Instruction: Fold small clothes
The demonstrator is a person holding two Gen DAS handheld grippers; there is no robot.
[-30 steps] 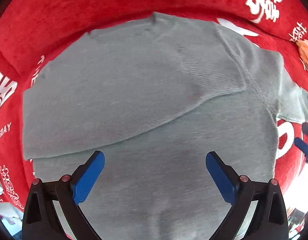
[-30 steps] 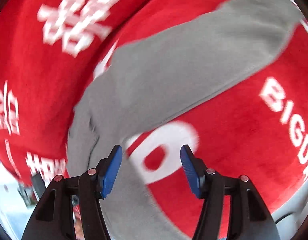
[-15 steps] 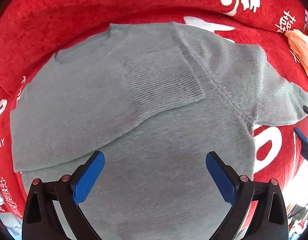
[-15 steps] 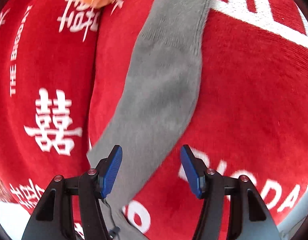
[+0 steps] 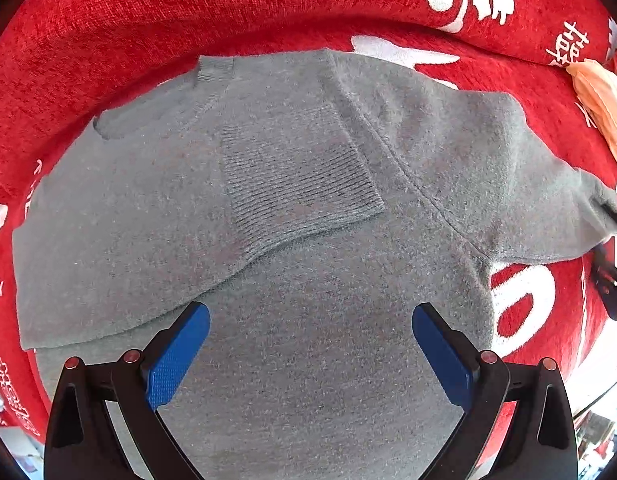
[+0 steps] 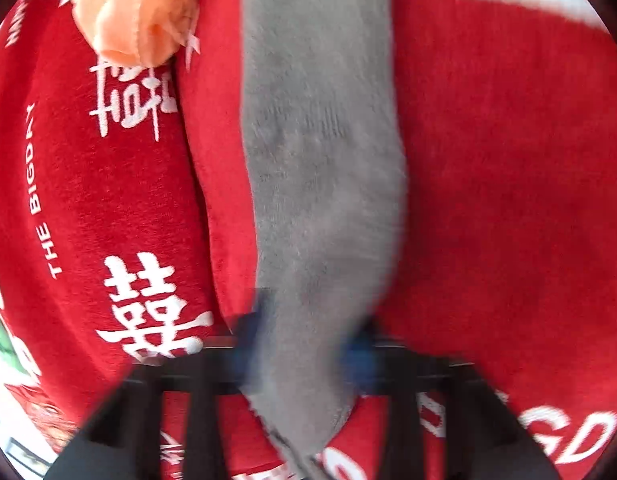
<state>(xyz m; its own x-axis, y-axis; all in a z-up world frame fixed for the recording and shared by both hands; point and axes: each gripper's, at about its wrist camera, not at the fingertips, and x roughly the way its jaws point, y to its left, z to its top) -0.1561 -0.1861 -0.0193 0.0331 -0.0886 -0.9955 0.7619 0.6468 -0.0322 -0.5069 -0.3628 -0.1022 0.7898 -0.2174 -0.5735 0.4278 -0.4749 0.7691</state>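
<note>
red printed cover [image 5: 188,20] under grey sweater [image 5: 308,280]; left jaws apart, right jaws clamp sleeve [image 6: 320,200].

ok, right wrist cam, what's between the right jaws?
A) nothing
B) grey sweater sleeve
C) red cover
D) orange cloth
B: the grey sweater sleeve runs down into the right gripper, whose blue pads sit closed against it on both sides; the orange cloth lies well away near the top of the view.
</note>
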